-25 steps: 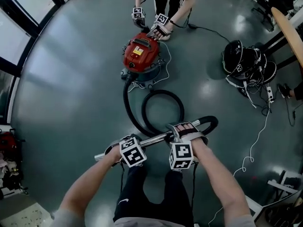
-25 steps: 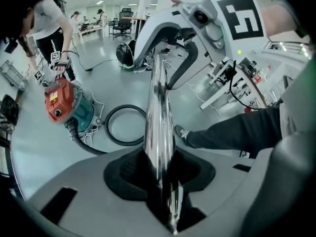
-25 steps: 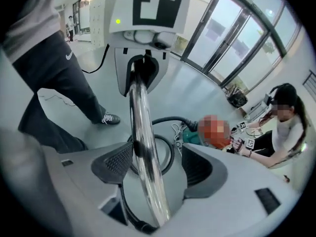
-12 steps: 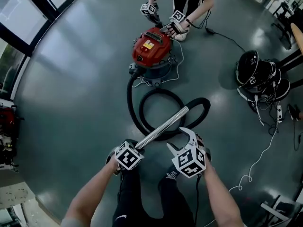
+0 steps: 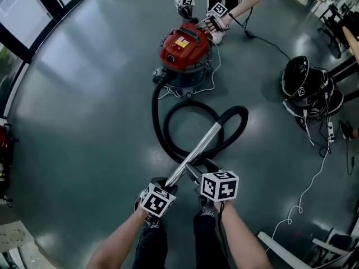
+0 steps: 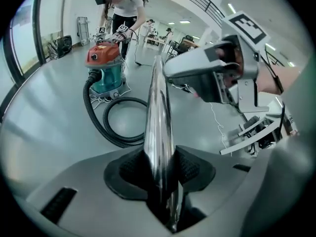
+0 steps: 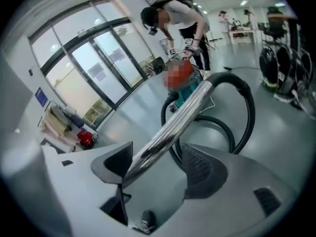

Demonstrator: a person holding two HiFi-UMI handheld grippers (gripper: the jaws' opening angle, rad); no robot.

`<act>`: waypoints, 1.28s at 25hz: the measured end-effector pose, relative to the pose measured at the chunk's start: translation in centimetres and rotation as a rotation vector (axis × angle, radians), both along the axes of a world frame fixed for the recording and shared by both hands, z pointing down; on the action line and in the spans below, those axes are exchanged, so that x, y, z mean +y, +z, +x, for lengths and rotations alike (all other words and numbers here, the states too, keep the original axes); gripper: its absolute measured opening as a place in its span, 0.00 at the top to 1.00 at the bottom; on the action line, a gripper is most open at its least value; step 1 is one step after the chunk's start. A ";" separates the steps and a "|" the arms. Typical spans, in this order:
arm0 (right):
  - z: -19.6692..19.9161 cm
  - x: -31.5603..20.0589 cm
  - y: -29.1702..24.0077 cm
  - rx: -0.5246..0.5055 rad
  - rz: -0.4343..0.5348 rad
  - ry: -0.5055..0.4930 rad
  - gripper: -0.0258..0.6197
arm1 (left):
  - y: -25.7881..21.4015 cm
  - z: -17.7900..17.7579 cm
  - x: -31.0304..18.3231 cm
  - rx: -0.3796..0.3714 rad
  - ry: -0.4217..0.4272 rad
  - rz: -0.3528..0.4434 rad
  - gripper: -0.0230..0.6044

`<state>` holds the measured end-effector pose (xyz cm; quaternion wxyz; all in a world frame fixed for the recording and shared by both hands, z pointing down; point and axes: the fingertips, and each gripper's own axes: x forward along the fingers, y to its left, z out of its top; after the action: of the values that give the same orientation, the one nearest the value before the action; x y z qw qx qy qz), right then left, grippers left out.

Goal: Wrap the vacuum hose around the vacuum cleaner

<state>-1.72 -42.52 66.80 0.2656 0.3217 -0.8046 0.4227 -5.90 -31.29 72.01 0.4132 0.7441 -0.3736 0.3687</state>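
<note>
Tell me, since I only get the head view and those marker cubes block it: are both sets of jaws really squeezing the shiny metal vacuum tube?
Observer: The left gripper is. Its own view shows both black pads pressed on the shiny metal vacuum tube.
Visitor: And the other one?
Observer: No. The right gripper has its jaws apart. The tube runs between them, nearer one side, with a clear gap to the far pad.
Visitor: Who's at the vacuum? I see only arms and legs.
Observer: A person in a white top, bent over the red vacuum cleaner.
</note>
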 end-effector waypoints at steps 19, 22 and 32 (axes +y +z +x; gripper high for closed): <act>-8.1 1.4 23.2 0.069 0.037 -0.124 0.62 | 21.5 2.7 4.5 0.117 -0.326 0.052 0.70; -9.0 1.3 26.2 0.037 0.031 -0.173 0.62 | 25.2 2.3 4.2 0.084 -0.344 0.076 0.70; -11.1 2.7 35.0 -0.050 -0.028 -0.335 0.64 | 34.1 3.0 4.5 0.072 -0.286 0.026 0.63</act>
<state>-12.77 -39.81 101.78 0.3166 0.1686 -0.8474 0.3916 -2.86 -26.80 106.16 0.4648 0.7014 -0.4655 0.2743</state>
